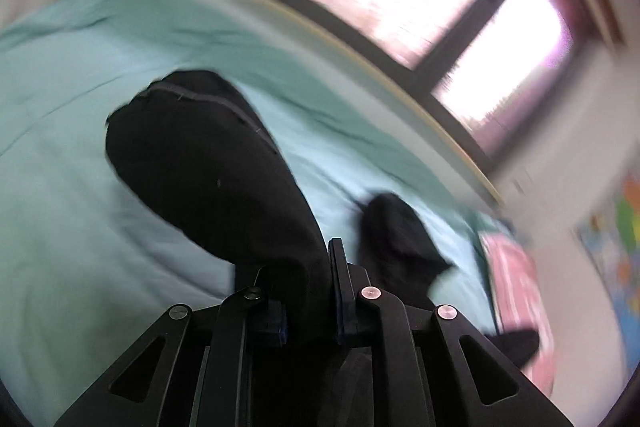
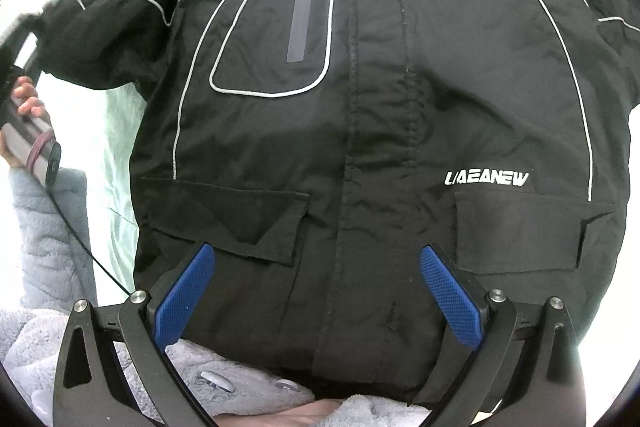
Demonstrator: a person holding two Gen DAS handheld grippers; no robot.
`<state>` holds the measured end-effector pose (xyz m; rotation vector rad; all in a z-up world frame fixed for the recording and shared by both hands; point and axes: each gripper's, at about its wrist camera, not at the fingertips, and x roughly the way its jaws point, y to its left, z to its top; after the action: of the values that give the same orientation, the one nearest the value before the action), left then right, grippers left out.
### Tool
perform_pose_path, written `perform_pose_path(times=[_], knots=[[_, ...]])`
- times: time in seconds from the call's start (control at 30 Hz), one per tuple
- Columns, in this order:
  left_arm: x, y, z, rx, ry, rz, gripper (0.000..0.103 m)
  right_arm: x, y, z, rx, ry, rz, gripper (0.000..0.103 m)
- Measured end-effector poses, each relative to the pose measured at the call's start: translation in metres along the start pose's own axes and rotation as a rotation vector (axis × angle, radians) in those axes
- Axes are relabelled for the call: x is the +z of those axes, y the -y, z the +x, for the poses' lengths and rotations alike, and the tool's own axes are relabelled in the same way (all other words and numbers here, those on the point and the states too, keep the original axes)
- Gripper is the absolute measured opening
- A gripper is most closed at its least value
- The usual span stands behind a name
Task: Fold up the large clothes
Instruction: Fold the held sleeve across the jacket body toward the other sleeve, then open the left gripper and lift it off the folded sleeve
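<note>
Black jacket (image 2: 360, 107) lies front-up on the bed (image 1: 60, 187), long axis 12-to-6, hem between the spread right tongs (image 2: 316, 287); left tongs (image 1: 308, 291), clamped on its sleeve (image 1: 208, 163) at 9 o'clock, look better placed for folding it inward.

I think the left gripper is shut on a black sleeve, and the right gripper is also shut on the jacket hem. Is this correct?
Not fully. The left gripper is shut on the black sleeve, but the right wrist view shows the right gripper open, its blue pads spread wide above the black jacket, holding nothing.
</note>
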<state>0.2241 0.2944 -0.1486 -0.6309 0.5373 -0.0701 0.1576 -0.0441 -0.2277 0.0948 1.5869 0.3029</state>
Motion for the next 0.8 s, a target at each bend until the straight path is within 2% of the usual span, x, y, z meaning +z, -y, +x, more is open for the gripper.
perform_pose_path(times=[0.07,0.17,0.3,0.43,0.47,0.53,0.6,0.7,0.8], knots=[[-0.013,0.039,0.005,-0.085,-0.066,0.098,0.016,-0.001,0.006,0.000,0.013,0.006,0.017,0.103],[-0.038,0.078,0.017,-0.151,-0.163,0.226,0.016,-0.003,0.013,0.000,0.037,0.017,0.043,0.103],[-0.083,0.106,0.046,-0.200,-0.348,0.260,0.016,-0.005,0.025,-0.005,0.063,0.041,0.076,0.103],[-0.139,0.110,0.079,-0.093,-0.504,0.291,0.016,-0.007,0.040,-0.012,0.081,0.073,0.120,0.103],[-0.151,0.109,0.090,-0.046,-0.551,0.309,0.016,-0.008,0.045,-0.014,0.086,0.082,0.135,0.103],[-0.166,0.109,0.096,0.013,-0.592,0.349,0.016,-0.011,0.052,-0.016,0.095,0.094,0.160,0.103],[-0.178,0.105,0.083,0.030,-0.570,0.395,0.017,-0.013,0.060,-0.017,0.105,0.102,0.184,0.103],[-0.177,0.112,0.074,0.043,-0.548,0.427,0.019,-0.013,0.073,-0.015,0.130,0.102,0.225,0.103],[-0.176,0.113,0.075,0.074,-0.596,0.429,0.019,-0.012,0.081,-0.012,0.154,0.105,0.254,0.103]])
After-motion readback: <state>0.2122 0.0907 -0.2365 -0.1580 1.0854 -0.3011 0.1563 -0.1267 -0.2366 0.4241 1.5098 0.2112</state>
